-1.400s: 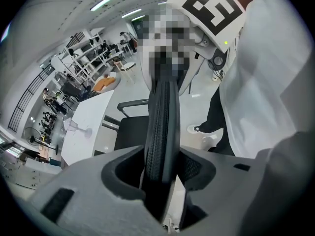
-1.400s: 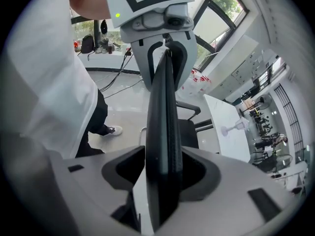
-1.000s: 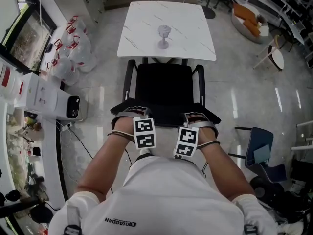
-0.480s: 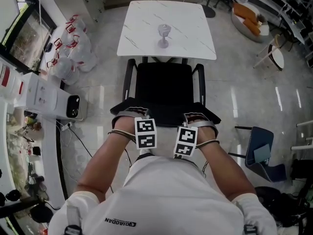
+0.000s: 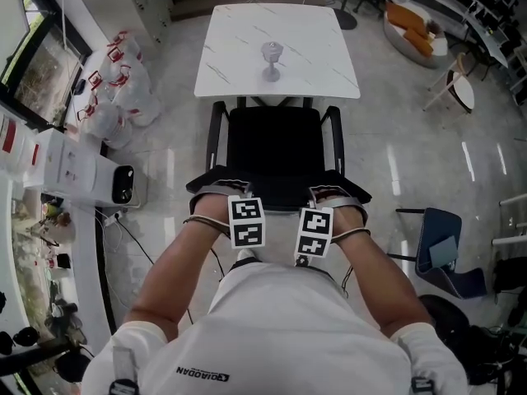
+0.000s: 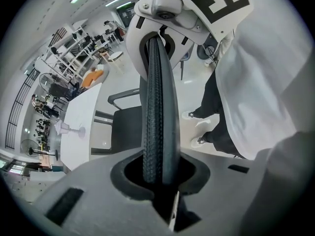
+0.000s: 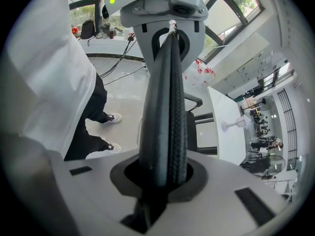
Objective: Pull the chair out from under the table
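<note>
— Grip?
— Left gripper [image 5: 216, 196] and right gripper [image 5: 338, 197]: my jaws have just been closing, both now clamped on the back [image 5: 280, 194] of the chair [image 5: 276, 151], which runs crosswise under me. The rest lies beyond, front at the table [image 5: 247, 31]; both hands equally near
— Changed?
— Chair sits where it did a second ago; pull should come straight toward me

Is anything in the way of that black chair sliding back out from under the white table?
Nothing on the floor visibly blocks the chair. Only the person stands right behind its backrest and would probably need to step back.
</note>
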Tool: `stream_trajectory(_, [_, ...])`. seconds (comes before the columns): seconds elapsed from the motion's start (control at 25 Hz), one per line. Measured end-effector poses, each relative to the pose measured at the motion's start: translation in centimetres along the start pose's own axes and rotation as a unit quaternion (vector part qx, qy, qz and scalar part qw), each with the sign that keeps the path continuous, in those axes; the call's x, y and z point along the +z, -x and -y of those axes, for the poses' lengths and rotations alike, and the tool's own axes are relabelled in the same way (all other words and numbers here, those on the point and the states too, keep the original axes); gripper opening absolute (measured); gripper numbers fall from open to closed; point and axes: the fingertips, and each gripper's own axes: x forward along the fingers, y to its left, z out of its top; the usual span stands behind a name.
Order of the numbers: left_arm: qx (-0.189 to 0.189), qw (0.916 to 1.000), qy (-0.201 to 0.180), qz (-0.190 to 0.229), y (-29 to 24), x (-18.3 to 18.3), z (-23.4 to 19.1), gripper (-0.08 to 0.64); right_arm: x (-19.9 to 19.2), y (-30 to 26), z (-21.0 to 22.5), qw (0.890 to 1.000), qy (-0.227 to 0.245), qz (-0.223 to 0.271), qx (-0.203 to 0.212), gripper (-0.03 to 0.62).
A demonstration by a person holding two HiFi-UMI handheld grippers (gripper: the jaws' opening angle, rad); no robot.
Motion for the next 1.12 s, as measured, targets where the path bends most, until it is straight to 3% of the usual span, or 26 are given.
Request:
stream_trajectory(0.48, [-0.018, 0.9998, 0.004, -0.001, -0.2, 0.1, 0.5, 0.08, 0.1, 0.1, -0.2, 1.0, -0.001, 0.002, -0.002, 0.055])
stream_trajectory(1.12, [0.028, 0.9992, -0.029, 0.001, -0.1, 1.0, 0.8, 0.049, -0.3, 0.6, -1.1, 1.0, -0.004, 0.004, -0.009, 0.054])
